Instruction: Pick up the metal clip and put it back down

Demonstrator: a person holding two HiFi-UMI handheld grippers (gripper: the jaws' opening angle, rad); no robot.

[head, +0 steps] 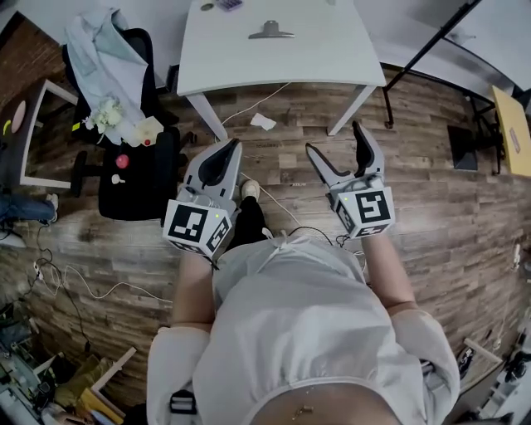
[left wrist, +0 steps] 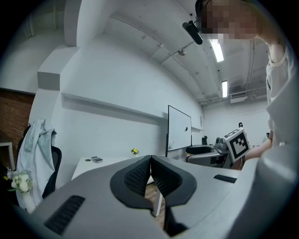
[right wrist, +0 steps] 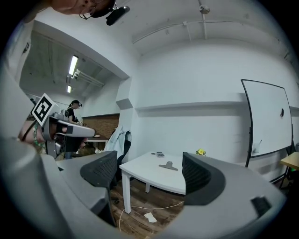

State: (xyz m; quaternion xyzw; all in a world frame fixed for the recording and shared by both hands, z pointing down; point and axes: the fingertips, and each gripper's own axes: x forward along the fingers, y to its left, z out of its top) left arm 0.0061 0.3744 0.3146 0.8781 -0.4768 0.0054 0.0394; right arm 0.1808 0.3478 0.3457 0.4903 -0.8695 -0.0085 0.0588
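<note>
The metal clip (head: 270, 31) lies flat on the white table (head: 332, 58), well ahead of both grippers. My left gripper (head: 226, 153) is held over the wooden floor short of the table, its jaws shut with nothing between them. My right gripper (head: 336, 139) is beside it, jaws spread wide and empty. In the right gripper view the clip (right wrist: 168, 165) shows far off between the open pads (right wrist: 196, 175), on the table (right wrist: 154, 175). The left gripper view shows its dark pads (left wrist: 140, 177) pressed together, with the table (left wrist: 93, 164) beyond.
A black office chair (head: 133, 174) draped with a pale garment (head: 104, 58) stands left of the table. A paper scrap (head: 263, 122) and cables (head: 249, 104) lie on the floor under it. A small calculator (head: 230, 4) is at the table's far edge. A whiteboard (right wrist: 266, 121) stands right.
</note>
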